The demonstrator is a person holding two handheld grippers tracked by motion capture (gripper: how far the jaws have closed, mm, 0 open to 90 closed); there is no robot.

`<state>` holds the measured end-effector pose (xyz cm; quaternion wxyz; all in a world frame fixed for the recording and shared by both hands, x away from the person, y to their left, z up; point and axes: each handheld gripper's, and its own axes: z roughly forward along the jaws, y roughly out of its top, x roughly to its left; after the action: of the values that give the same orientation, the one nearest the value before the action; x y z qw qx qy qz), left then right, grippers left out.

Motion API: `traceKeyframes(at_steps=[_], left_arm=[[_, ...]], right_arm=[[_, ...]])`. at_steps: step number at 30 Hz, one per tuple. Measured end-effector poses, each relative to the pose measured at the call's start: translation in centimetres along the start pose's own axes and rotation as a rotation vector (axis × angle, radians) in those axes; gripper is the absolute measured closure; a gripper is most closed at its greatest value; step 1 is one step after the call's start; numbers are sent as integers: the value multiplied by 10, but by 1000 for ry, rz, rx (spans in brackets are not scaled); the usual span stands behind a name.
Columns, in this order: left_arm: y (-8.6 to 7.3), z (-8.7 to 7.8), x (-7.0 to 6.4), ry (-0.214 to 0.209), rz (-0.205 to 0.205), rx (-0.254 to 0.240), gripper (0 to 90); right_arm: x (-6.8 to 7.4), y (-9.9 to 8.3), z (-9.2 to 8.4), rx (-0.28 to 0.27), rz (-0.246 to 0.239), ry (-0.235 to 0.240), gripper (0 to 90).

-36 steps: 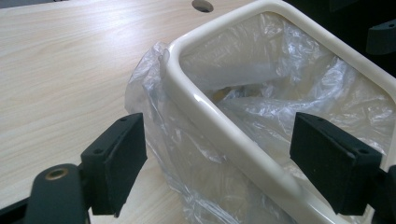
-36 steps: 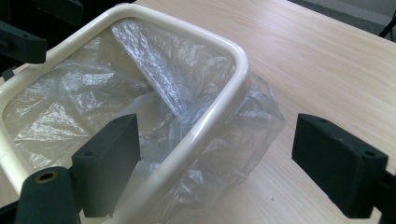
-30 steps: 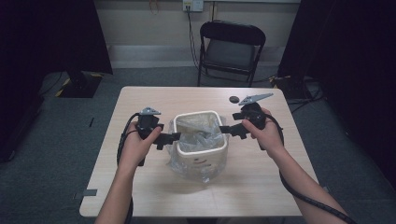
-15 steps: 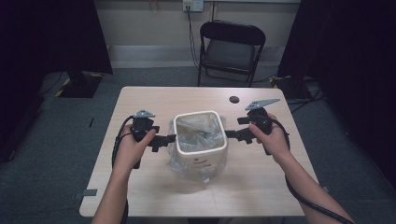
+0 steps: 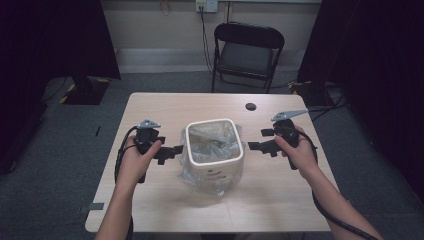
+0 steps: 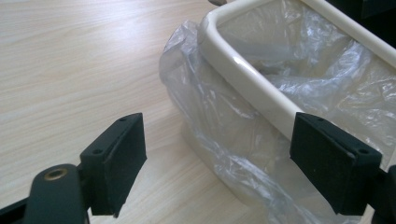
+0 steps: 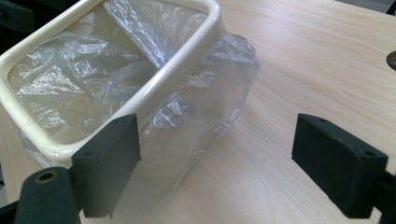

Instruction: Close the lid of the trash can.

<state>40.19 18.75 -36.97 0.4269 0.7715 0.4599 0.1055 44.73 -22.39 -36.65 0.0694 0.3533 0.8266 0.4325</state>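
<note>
2 tongs, left [image 5: 174,151] and right [image 5: 254,146], both released, flanking seemingly untouched bag-lined bin [image 5: 214,161].

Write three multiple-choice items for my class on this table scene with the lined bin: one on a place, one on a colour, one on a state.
1. Where does the bin stand?
A. between the two grippers
B. on the chair
C. on the floor

2. What colour is the bin's rim?
A. red
B. cream
C. blue

3. How do the jaws of the left gripper stand?
A. shut on the bag
B. shut on the rim
C. open

Answers:
1 A: in the high view the left gripper sits at one side of it and the right gripper at the other, on the table.
2 B: the rim is cream, with the clear plastic bag draped over it.
3 C: the left gripper view shows a wide gap between them, holding nothing.
</note>
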Motion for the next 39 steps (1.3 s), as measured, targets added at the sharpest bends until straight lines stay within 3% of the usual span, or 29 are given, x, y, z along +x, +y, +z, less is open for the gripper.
traceKeyframes(at_steps=[39], left_arm=[[-29, -5, 16, 27, -37, 18, 182]], right_arm=[[-11, -23, -3, 12, 14, -16, 145]])
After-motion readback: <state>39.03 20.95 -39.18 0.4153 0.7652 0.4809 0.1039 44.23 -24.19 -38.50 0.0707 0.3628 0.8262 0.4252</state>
